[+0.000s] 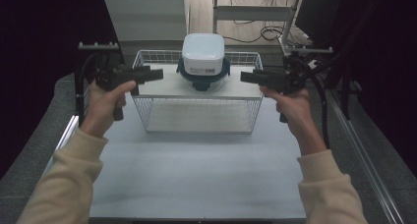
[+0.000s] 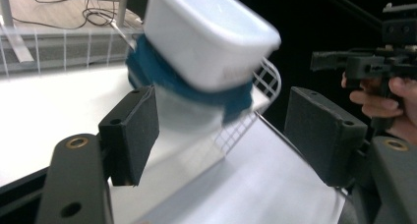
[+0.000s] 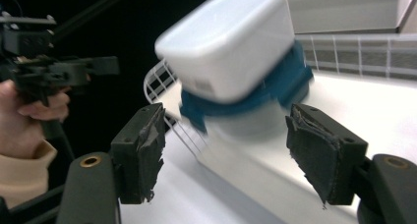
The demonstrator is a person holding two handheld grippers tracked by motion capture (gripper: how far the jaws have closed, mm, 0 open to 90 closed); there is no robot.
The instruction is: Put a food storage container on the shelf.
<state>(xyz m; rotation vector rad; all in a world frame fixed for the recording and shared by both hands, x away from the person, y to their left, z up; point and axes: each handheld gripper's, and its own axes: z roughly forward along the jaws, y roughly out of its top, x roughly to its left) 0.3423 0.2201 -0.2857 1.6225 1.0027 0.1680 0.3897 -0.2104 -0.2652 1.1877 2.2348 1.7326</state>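
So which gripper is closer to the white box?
Roughly equal, the right gripper perhaps marginally nearer. It is off the white box on one side, the left gripper on the other; neither touches.

The white square plastic box and the round blue-rimmed container under it are motion-blurred in both gripper views, their label unreadable.

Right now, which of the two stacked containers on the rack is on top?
The white box. It sits upside-down-looking and opaque atop the clear bowl, which has a dark blue clip lid and rests on the wire rack.
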